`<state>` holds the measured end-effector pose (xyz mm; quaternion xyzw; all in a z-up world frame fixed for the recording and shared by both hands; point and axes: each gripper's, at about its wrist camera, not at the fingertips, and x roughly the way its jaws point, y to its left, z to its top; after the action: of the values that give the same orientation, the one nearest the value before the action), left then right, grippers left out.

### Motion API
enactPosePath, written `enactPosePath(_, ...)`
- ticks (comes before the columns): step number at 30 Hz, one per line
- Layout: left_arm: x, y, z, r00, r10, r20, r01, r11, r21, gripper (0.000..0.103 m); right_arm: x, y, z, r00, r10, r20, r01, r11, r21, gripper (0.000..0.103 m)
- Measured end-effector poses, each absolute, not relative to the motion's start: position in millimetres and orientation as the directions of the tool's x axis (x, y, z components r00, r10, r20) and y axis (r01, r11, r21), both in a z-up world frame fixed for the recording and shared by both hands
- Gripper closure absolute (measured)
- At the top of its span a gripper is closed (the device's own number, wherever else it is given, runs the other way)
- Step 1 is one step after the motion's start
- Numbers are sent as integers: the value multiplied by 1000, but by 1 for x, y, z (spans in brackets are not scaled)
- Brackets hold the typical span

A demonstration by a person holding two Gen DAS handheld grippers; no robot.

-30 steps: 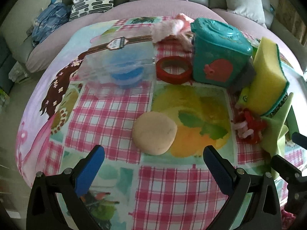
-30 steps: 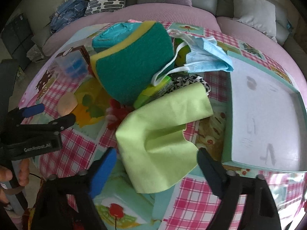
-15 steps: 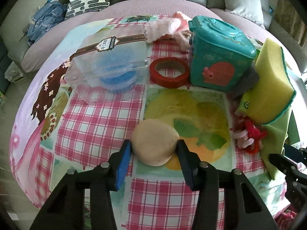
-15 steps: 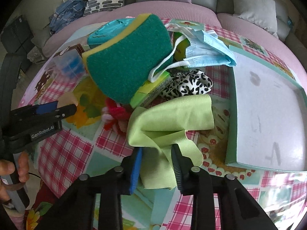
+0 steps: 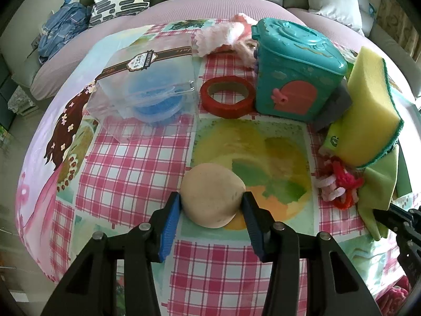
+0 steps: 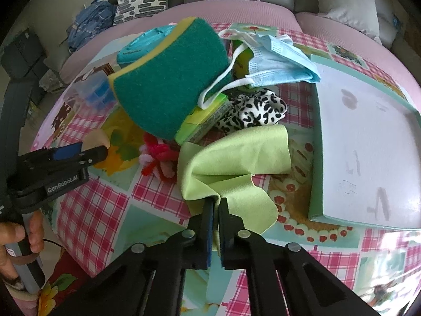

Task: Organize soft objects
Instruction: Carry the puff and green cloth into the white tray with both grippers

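The beige makeup sponge (image 5: 213, 195) sits low-centre on the checked tablecloth (image 5: 126, 168), squeezed between the blue pads of the left gripper (image 5: 211, 202). At its 12 o'clock lies a red tape roll (image 5: 227, 96); at 1 o'clock, a teal toy bin (image 5: 297, 72). The right gripper (image 6: 215, 205) is nearly closed, pinching a fold of the lime-green cloth (image 6: 236, 163). At the cloth's 11 o'clock leans a green-faced scouring sponge (image 6: 168, 84); at 3 o'clock, a white tray (image 6: 368, 142).
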<state>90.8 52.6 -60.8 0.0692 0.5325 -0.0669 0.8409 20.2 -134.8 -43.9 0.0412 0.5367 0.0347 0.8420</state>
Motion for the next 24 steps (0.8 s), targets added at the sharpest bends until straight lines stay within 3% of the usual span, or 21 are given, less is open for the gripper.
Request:
enactPosePath(8,81,42,-41,440,-58,-896,203,978,37,57,9,-153,-19,486,137,-863,7,987,160,101)
enactPosePath(18,65,27,35,549,-130,-826,241,970,8,57,-1,-182,30,621,119,-774,72,976,208,101)
enactPosePath(24,71,-17,81,600,-233,-766,351,936,-10,57,3,-213,56,678,81,-730,130,965,228,101)
